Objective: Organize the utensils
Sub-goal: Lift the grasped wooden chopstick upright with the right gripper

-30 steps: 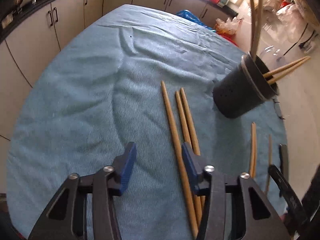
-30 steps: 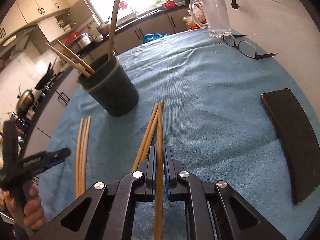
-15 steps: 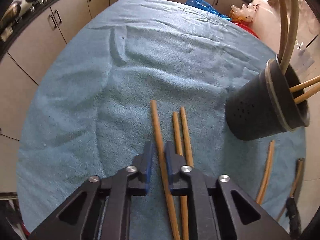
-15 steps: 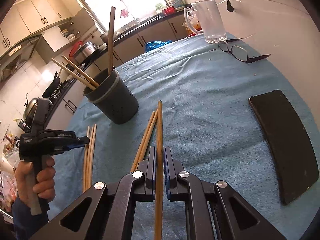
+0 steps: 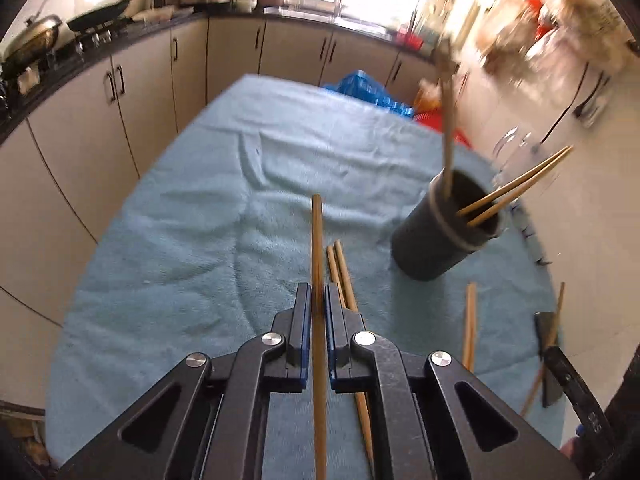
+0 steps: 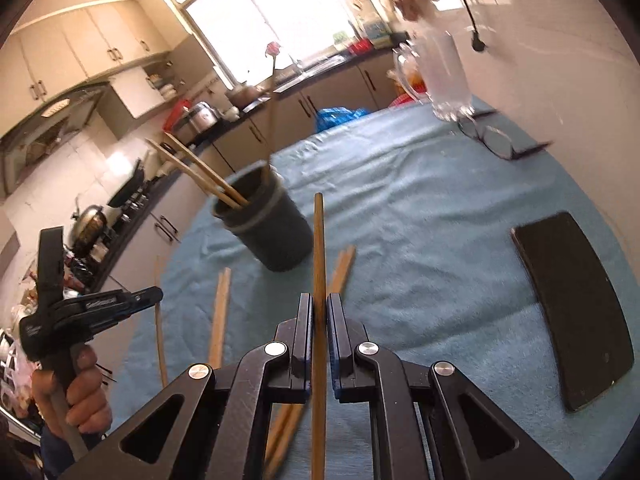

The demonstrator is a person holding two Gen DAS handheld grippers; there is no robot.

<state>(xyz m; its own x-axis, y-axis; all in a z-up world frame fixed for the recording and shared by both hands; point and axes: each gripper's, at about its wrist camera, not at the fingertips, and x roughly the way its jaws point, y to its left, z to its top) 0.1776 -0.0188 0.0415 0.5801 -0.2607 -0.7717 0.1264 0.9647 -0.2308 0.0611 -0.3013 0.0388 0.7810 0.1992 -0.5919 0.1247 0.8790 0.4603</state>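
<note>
My left gripper (image 5: 317,291) is shut on a wooden chopstick (image 5: 316,232), held off the blue cloth (image 5: 200,240) with its tip pointing away. Two more chopsticks (image 5: 340,272) lie just right of it. The dark utensil holder (image 5: 436,240) stands further right with several sticks in it. My right gripper (image 6: 319,305) is shut on another chopstick (image 6: 319,240), raised in front of the holder (image 6: 276,228). In the right wrist view a hand (image 6: 76,392) holds the left gripper (image 6: 154,295) at the left edge.
Loose chopsticks (image 6: 219,312) lie on the cloth left of the held one, and a pair (image 6: 343,268) lies just right of it. A black pad (image 6: 576,312) lies at the right, with glasses (image 6: 492,142) and a glass mug (image 6: 444,76) beyond. Kitchen cabinets (image 5: 120,92) surround the table.
The left gripper closed on the leftmost chopstick and lifted it off the cloth. The right gripper rose a little with its chopstick, and both views tilted upward.
</note>
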